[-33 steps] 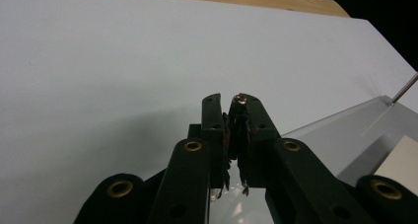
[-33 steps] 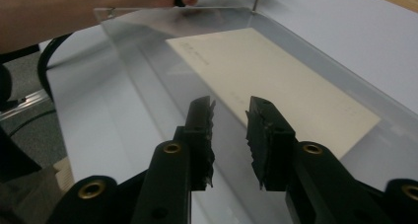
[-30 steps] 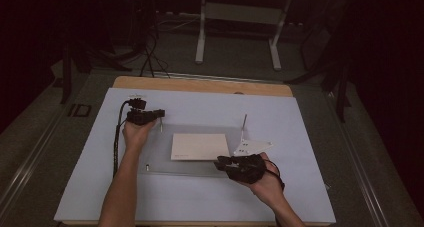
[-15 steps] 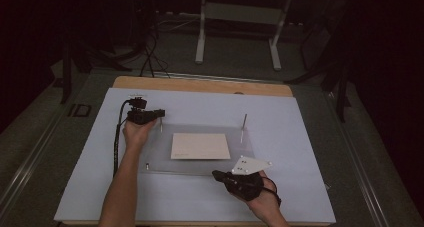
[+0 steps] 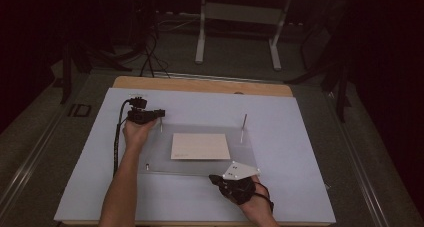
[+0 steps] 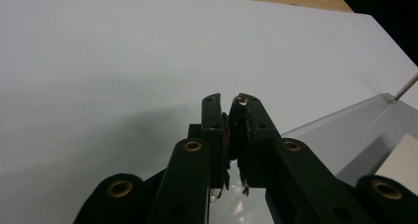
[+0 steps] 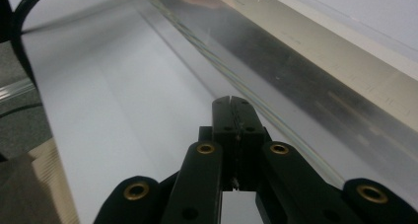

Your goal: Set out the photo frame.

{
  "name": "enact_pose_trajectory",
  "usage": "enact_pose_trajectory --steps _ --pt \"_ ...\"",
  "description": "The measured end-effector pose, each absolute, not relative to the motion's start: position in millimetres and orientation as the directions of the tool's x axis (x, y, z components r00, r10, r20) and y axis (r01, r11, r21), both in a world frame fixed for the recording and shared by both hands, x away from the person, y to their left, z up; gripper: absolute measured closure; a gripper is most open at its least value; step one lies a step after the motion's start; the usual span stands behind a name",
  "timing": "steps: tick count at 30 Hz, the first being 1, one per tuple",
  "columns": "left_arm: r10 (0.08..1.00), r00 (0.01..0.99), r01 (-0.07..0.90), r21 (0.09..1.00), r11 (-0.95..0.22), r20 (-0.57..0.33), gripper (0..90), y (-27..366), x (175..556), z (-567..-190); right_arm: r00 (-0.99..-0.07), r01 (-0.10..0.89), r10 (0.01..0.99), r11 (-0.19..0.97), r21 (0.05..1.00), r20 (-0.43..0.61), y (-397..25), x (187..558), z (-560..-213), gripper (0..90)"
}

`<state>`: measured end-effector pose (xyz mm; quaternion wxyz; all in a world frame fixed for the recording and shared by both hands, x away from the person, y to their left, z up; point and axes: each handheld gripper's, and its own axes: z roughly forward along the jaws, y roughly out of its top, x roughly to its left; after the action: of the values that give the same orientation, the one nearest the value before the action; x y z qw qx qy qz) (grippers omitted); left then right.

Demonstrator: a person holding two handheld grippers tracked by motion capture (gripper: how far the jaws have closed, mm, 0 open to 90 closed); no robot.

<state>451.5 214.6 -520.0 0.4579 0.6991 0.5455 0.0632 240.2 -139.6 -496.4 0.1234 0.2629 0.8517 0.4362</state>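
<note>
Pin at the plate's rear-left corner

High view: pin point(image 5: 161, 125), thin, stiff and slippery, stands beside your left claw point(image 5: 159, 113); your right claw point(image 5: 214, 178) has pulled nearer you off the clear plate point(image 5: 200, 164).
Left gripper view: jaws clamp the pin's top point(image 6: 241, 101); hold low.
Right gripper view: right claw point(image 7: 231, 100) closed, empty.

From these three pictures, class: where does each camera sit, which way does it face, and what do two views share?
High view: above the near edge, looking forward and down on the white table; both forearms, left gripper and right gripper show.
Left gripper view: on the left gripper, looking along its jaws, shut on a metal pin, over the table.
Right gripper view: on the right gripper, jaws shut, low beside the clear plate.
Shared: the clear plate appears in all three.
</note>
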Motion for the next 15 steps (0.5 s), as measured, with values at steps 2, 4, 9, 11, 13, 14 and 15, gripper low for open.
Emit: enact_pose_trajectory --steps 2,4,9,11,13,14,15 --pt "0.821 0.394 0.705 0.709 0.017 -0.412 82.9 214.5 451.4 -520.0 -0.824 0.340 0.566 0.470 0.814 0.017 -139.5 241.2 -497.4 90.0" --pt "0.821 0.395 0.705 0.709 0.017 -0.412 82.8 214.4 451.5 -520.0 -0.820 0.339 0.572 0.465 0.818 0.015 -139.5 241.6 -497.5 90.0" --pt "0.821 0.391 0.706 0.708 0.024 -0.417 82.6 214.1 451.7 -520.2 -0.814 0.335 0.580 0.440 0.833 0.022 -140.0 243.1 -493.5 90.0" --pt "0.822 0.389 0.706 0.708 0.023 -0.416 82.4 213.9 451.7 -520.0 -0.813 0.336 0.582 0.432 0.837 0.026 -140.2 243.9 -491.8 90.0" --pt "0.823 0.387 0.707 0.707 0.024 -0.416 82.2 213.8 451.8 -519.8 -0.811 0.335 0.584 0.426 0.840 0.028 -140.4 244.4 -490.8 90.0" --pt "0.824 0.386 0.707 0.707 0.023 -0.414 82.0 213.4 451.8 -519.5 -0.811 0.334 0.584 0.424 0.842 0.027 -140.4 244.5 -490.7 90.0" --pt "0.824 0.387 0.708 0.706 0.022 -0.414 81.8 213.5 451.7 -519.2 -0.810 0.334 0.586 0.422 0.843 0.028 -140.4 244.7 -490.1 90.0"
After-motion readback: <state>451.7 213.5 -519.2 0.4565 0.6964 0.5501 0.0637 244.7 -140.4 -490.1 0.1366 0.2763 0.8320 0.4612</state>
